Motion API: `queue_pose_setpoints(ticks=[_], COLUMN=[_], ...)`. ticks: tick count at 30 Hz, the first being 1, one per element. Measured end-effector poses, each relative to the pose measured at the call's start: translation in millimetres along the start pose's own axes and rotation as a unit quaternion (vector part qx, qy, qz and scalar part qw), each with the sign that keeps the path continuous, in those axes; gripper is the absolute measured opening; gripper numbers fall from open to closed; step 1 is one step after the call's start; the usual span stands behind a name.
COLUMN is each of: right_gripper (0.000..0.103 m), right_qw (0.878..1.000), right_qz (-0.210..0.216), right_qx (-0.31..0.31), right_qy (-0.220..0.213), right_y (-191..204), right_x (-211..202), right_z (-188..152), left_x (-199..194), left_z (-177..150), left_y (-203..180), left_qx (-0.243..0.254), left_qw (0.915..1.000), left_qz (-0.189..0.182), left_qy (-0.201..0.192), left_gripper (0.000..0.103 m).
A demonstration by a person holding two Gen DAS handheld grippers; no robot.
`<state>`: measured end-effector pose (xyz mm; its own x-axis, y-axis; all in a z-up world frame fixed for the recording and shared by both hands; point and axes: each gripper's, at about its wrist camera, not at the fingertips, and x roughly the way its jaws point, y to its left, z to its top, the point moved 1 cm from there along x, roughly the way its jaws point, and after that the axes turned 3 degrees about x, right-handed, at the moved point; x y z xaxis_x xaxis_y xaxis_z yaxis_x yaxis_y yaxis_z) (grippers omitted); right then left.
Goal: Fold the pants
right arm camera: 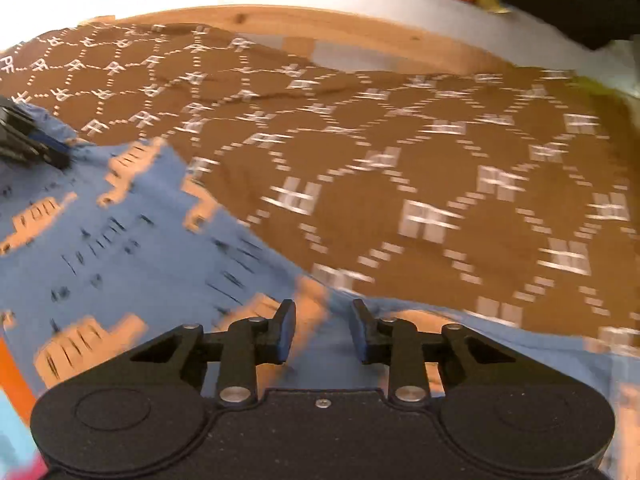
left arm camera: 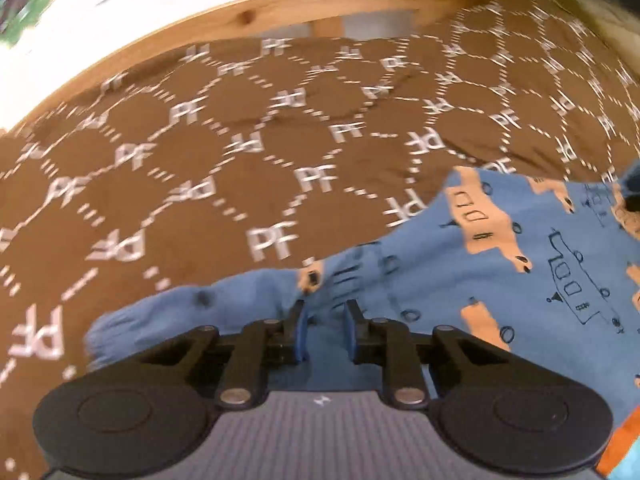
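Observation:
The pants [left arm camera: 500,264] are blue with orange and outlined truck prints and lie on a brown bedspread [left arm camera: 200,160] with white "PF" marks. My left gripper [left arm camera: 325,312] is over the pants near a cuffed leg end [left arm camera: 168,320], its jaws a small gap apart with blue cloth between them. In the right wrist view the pants [right arm camera: 140,248] fill the lower left. My right gripper [right arm camera: 322,316] hangs over their edge, jaws apart with cloth below. The left gripper's fingers [right arm camera: 36,144] show at the far left on the pants.
A wooden bed frame [left arm camera: 280,4] runs along the far edge, with a white wall behind. The brown bedspread [right arm camera: 440,180] stretches ahead and to the right. An orange band [right arm camera: 12,380] of cloth shows at the lower left. Both views are motion-blurred.

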<state>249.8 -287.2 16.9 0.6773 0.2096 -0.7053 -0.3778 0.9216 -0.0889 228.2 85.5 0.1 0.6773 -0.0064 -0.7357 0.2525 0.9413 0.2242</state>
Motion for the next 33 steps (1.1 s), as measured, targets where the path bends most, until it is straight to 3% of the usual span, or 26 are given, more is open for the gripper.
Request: queue_pose_setpoints(ticks=[2, 4, 6, 8, 11, 13, 17, 20, 24, 29, 33], right_gripper=[0.044, 0.047, 0.049, 0.053, 0.063, 0.062, 0.062, 0.062, 0.062, 0.062, 0.062], right_qw=[1.000, 1.000, 1.000, 1.000, 0.997, 0.992, 0.987, 0.980, 0.973, 0.969, 0.967], right_qz=[-0.008, 0.003, 0.011, -0.010, -0.071, -0.115, -0.147, -0.156, -0.153, -0.153, -0.182], right_qx=[-0.001, -0.003, -0.013, -0.024, 0.013, 0.032, 0.070, 0.122, 0.166, 0.181, 0.164], right_qy=[-0.003, -0.006, 0.011, 0.011, 0.022, 0.026, -0.006, -0.021, -0.041, -0.071, -0.070], right_y=[-4.8, 1.0, 9.5, 6.7, -26.5, -45.5, -58.3, -53.8, -51.6, -56.8, -64.4], right_x=[-19.1, -34.8, -40.8, -43.9, -63.9, -80.2, -120.3, -140.8, -155.8, -157.3, -149.9], right_z=[-6.5, -16.1, -29.8, -42.8, -49.2, -49.8, -49.1, -59.6, -84.4, -90.9, -88.5], left_x=[-14.4, -26.2, -24.9, -19.2, -31.3, -37.1, -48.0, -45.8, -21.9, 14.1, 37.5], left_z=[-1.5, -3.5, -11.6, -25.4, -32.1, -27.0, -1.6, 30.2, 72.3, 102.8, 119.3], left_y=[-4.7, -21.4, -37.5, -44.1, -46.9, -50.4, -91.5, -147.9, -225.7, -282.0, -290.6], left_qx=[-0.012, 0.001, 0.007, -0.001, 0.006, 0.000, 0.001, 0.036, 0.089, 0.127, 0.115], left_qw=[0.9999, 0.9998, 0.9998, 0.9993, 0.9994, 0.9992, 0.9985, 0.9903, 0.9758, 0.9733, 0.9833], left_qz=[0.000, -0.016, -0.015, -0.008, 0.012, 0.018, -0.054, -0.122, -0.190, -0.182, -0.139], left_qy=[-0.002, -0.010, 0.011, 0.037, 0.032, 0.036, -0.010, -0.054, -0.062, -0.058, -0.025], left_gripper=[0.030, 0.052, 0.054, 0.054, 0.056, 0.063, 0.072, 0.076, 0.077, 0.076, 0.087])
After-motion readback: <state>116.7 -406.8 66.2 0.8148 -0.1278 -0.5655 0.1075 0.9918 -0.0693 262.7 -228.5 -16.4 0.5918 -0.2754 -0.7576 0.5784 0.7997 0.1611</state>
